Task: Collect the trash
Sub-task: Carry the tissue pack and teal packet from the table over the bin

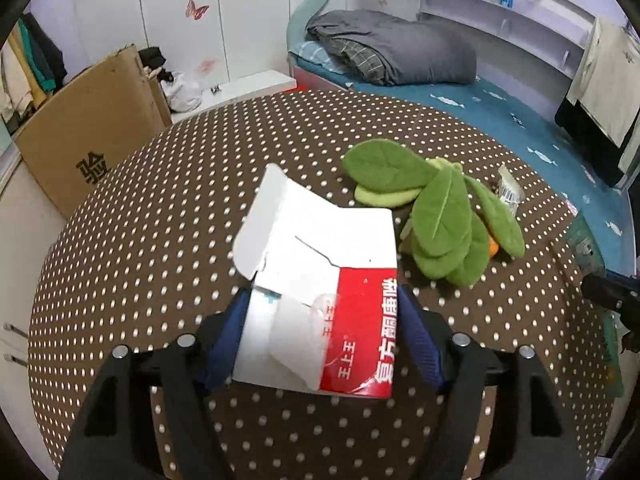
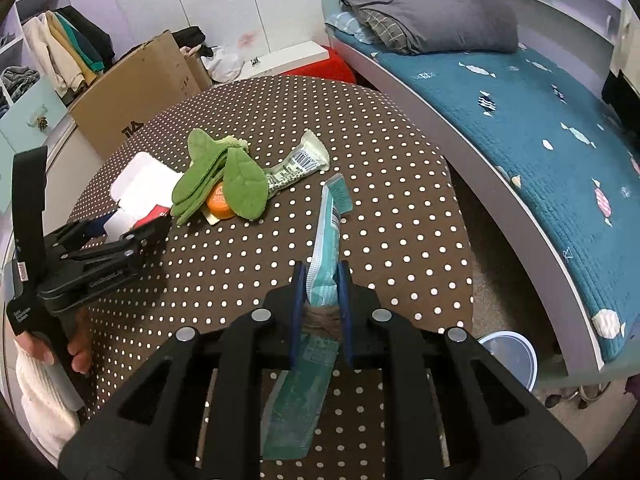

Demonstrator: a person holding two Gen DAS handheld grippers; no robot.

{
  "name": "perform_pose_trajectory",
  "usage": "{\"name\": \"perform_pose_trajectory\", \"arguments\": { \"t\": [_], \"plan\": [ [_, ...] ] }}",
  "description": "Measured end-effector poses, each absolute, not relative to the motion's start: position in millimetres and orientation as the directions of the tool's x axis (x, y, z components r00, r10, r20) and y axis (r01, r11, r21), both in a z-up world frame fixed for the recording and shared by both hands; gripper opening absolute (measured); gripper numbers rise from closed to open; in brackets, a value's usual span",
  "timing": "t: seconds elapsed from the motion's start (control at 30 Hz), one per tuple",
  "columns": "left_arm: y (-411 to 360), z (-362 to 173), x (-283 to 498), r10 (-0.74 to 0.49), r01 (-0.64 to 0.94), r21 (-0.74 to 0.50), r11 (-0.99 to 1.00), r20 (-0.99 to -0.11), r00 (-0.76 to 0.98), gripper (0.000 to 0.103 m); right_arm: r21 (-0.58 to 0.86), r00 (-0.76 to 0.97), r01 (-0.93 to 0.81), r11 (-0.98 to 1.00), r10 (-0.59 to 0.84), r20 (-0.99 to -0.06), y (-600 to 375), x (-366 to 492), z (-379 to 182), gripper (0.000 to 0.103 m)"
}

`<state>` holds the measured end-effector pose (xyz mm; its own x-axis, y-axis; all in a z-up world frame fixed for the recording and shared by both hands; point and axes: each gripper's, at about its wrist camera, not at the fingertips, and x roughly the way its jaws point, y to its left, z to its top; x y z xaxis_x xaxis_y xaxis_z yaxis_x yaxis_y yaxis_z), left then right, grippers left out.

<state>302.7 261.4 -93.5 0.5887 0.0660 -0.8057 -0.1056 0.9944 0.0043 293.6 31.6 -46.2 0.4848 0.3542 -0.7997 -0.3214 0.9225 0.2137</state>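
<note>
A white and red carton [image 1: 320, 280] with a torn-open flap lies on the brown dotted table [image 1: 200, 216]. My left gripper [image 1: 324, 292] is shut on it, one blue pad against each long side. Seen from the right wrist, the left gripper [image 2: 132, 230] and carton [image 2: 140, 188] are at the table's left side, with a hand [image 2: 78, 354] on the handle. My right gripper [image 2: 322, 270] is shut on a long teal wrapper [image 2: 328, 216] that sticks out forward above the table. A clear wrapper with a barcode [image 2: 298, 164] lies behind the green leaves.
A green plush leaf toy [image 2: 224, 180] with an orange piece [image 2: 219, 202] lies mid-table, right of the carton. Past the table stand a cardboard sheet [image 2: 136, 92] and a bed with a teal cover [image 2: 520, 120]. A round plastic tub [image 2: 510, 356] sits on the floor below the bed.
</note>
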Motion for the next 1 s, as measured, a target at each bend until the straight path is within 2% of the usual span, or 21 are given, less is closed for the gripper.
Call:
{"name": "perform_pose_trajectory", "arguments": {
  "t": [0.4, 1.0],
  "plan": [
    [241.2, -80.1, 253.1, 0.086, -0.146, -0.009, 0.989, -0.77, 0.632, 0.068, 0.234, 0.509, -0.303, 0.924, 0.364, -0.78, 2.1, 273.0, -33.9, 0.016],
    [133.8, -62.4, 240.5, -0.031, 0.033, -0.012, 0.999, -0.718, 0.695, 0.067, 0.256, 0.555, -0.206, 0.944, 0.329, -0.764, -68.7, 245.6, -28.8, 0.016]
  ]
}}
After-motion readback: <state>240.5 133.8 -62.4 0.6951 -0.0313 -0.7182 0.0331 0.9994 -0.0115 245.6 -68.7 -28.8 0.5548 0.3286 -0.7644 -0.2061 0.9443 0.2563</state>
